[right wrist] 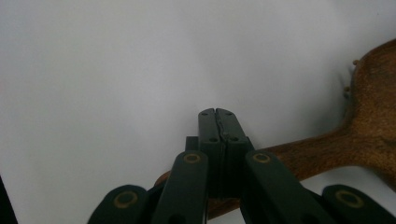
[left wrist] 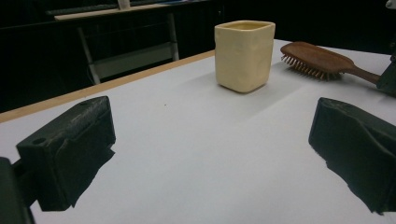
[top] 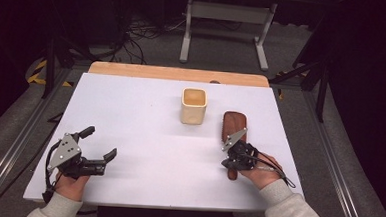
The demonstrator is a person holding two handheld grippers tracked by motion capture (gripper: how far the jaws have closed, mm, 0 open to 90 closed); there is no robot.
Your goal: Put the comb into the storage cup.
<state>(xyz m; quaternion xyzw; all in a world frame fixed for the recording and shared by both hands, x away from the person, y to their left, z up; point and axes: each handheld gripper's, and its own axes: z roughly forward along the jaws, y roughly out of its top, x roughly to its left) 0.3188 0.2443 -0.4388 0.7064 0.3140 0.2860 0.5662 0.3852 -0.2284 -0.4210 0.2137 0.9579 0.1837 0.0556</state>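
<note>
I'm looking down on a big white rectangular tabletop w/ a pale wood strip along its far edge. Past centre stands a cream, square-sided ceramic cup, upright, mouth up; its inside looks tan and I see nothing in it, tho the bottom isn't clear from the high view. Just right of the cup, not touching it, lies a dark brown wooden paddle hairbrush, flat on the table, head toward the far edge, handle running back toward me; the left gripper view shows its bristles facing down. My right gripper sits low over the handle end. In its own view its two black jaws are pressed together tip to tip, w/ the brush handle passing under and behind them, so I read them as closed above the handle, not pinching it; whether they touch it I can't tell. My left gripper rests at the near-left of the table, well apart from cup and brush, jaws spread wide, nothing between them. Judgement: the step in hand is getting hold of the brush, still at the start. Next move, I'd say: open the right jaws, drop them either side of the narrow handle, squeeze, lift. The cup is prob. where it goes.
</note>
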